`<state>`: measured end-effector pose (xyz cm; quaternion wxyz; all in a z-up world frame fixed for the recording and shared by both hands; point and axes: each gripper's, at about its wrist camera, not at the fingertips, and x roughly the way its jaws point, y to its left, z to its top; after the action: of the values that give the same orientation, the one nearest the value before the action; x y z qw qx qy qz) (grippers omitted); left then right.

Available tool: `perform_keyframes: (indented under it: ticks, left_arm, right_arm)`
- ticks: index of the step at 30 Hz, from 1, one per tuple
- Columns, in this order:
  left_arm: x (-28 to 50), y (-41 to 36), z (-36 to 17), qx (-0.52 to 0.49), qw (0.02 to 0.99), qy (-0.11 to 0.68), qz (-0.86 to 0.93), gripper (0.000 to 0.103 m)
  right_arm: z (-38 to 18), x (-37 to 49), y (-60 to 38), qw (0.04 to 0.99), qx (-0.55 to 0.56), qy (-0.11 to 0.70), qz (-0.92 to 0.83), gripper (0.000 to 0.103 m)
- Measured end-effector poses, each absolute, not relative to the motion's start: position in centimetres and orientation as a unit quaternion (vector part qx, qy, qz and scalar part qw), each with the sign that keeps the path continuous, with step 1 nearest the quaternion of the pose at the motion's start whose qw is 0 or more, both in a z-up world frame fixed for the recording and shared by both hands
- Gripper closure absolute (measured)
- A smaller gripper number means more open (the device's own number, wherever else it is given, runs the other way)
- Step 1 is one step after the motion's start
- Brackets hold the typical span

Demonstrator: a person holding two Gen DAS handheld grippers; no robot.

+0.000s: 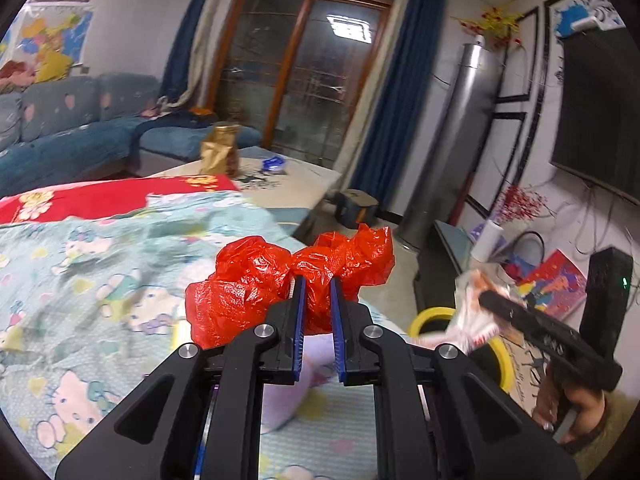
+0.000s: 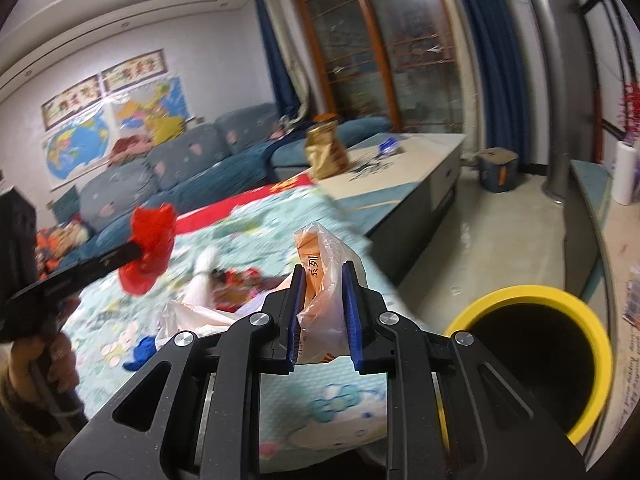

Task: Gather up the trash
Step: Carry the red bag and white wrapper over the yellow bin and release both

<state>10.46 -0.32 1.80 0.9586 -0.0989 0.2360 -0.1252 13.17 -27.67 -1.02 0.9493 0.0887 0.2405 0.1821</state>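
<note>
Our left gripper (image 1: pixel 319 286) clenches a crumpled red plastic bag (image 1: pixel 256 280) above the cartoon-print bedspread (image 1: pixel 80 264). Our right gripper (image 2: pixel 323 276) grips a pale printed plastic bag (image 2: pixel 324 264) beside the yellow-rimmed bin (image 2: pixel 592 320).

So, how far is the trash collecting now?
Nothing is visibly binned yet. In hand: the left gripper pinches a red plastic bag, the right gripper a pale printed bag. Left: drop both into the yellow-rimmed bin; more scraps lie on the bedspread.
</note>
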Motion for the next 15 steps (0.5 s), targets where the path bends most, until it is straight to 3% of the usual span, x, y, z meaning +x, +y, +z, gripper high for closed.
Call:
perform_keyframes:
  ticks: [15]
  left_arm:
    - [11.1,-7.8,1.1,-0.061,0.945,0.25,-0.2,0.091]
  right_arm:
    - [-0.1,13.5,-36.9,0.969,0.14,0.199,0.048,0.089]
